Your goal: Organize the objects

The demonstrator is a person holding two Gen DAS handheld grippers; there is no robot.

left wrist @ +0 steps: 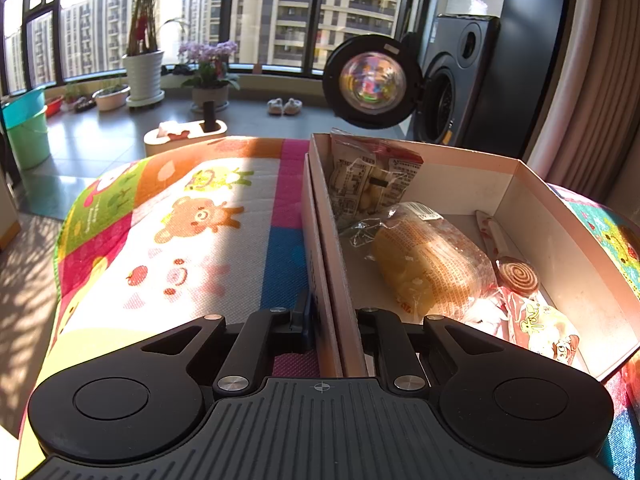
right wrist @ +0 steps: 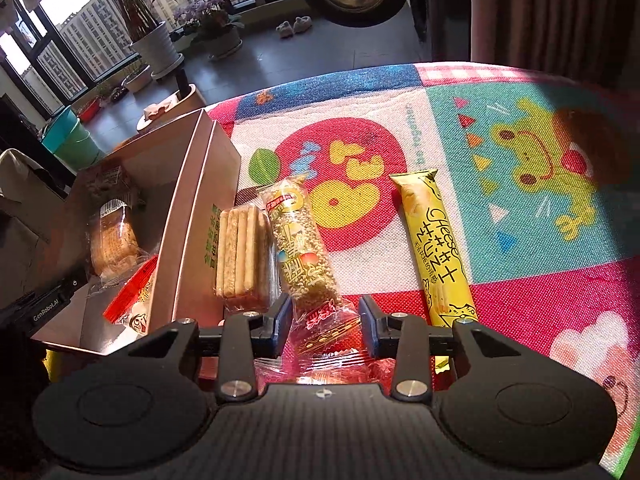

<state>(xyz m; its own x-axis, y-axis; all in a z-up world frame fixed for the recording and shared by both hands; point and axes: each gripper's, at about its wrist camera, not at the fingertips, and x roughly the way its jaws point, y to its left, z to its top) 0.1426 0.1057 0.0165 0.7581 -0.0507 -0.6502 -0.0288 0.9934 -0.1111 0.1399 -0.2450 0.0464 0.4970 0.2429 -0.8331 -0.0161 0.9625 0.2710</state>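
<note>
from the left wrist we look low and close along the left wall of the box, toward the windows. from the right wrist we look down on the mat, steeper; both views share the box.

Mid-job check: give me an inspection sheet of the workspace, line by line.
Surface: cartoon-print mat, sunlit.
Job's things: box holds bread pack, swirl lollipop; outside it lie biscuit sticks, puffed-rice bar, yellow cheese pack, red-wrapped snack.
Clutter: nothing seen.
Grippers: left hand-held gripper straddles the box wall; right hand-held gripper open around the red-wrapped snack.
Cables: nothing seen.
Surroundings: washing machine door open, potted plants, windows.
</note>
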